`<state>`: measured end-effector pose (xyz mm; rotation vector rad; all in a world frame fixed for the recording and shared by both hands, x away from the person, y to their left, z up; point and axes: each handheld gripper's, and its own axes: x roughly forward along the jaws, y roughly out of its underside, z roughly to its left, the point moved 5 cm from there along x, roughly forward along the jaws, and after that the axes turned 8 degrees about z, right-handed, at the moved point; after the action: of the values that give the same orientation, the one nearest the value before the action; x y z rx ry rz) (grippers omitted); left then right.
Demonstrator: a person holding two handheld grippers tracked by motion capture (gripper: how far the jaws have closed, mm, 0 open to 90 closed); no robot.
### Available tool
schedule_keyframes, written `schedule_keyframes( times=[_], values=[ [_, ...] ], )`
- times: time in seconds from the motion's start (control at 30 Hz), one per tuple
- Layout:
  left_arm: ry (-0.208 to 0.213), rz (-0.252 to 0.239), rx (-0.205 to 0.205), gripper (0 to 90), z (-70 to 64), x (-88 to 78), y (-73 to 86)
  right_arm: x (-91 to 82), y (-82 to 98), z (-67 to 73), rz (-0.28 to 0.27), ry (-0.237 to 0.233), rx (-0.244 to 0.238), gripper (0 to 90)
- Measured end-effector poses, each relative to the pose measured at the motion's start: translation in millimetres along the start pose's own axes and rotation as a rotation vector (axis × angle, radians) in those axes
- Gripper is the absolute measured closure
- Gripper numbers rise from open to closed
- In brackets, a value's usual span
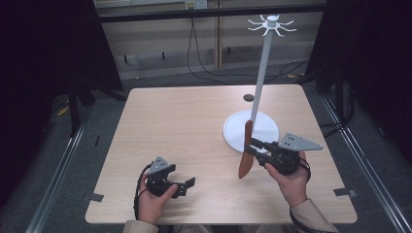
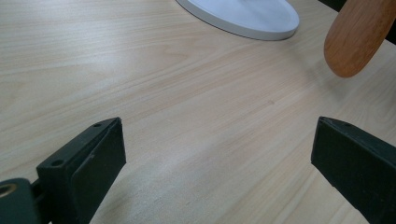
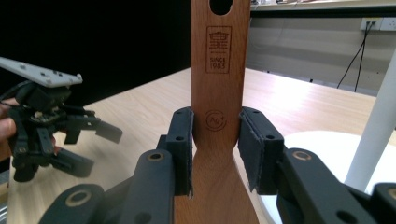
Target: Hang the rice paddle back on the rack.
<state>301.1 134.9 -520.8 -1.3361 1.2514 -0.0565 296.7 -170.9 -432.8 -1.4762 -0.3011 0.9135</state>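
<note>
My right gripper (image 1: 254,147) is shut on a wooden spatula (image 1: 247,149) and holds it upright above the table, blade end down, beside the white stand's round base (image 1: 265,127). In the right gripper view the jaws clamp the spatula (image 3: 217,79) at its neck, and a hanging hole shows at its top. The stand's white pole (image 1: 261,73) rises to a ring of hooks (image 1: 271,24). My left gripper (image 1: 187,187) rests open near the table's front left, nothing between its jaws. The left gripper view shows the spatula's blade tip (image 2: 357,39) and the base (image 2: 243,16).
The wooden table (image 1: 184,126) has a small dark hole (image 1: 248,97) near its far edge. Cables run along the floor and wall behind it. Metal rails flank the table on both sides.
</note>
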Motion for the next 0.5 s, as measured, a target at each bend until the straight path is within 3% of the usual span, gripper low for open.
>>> schedule_keyframes(
  times=[0.13, 0.3, 0.5],
  values=[
    [0.002, -0.004, 0.003, 3.0, -0.2, 0.0, -0.5, -3.5, -7.0, -1.7, -0.032, 0.013, -0.007, 67.1],
    [-0.001, -0.012, 0.006, 3.0, 0.0, -0.7, -0.9, -14.3, -22.9, -6.3, -0.110, 0.051, -0.024, 67.1],
    [0.000, -0.014, 0.009, 3.0, -0.1, -0.3, -1.1, -21.1, -32.7, -10.0, -0.152, 0.080, -0.036, 67.1]
  ],
)
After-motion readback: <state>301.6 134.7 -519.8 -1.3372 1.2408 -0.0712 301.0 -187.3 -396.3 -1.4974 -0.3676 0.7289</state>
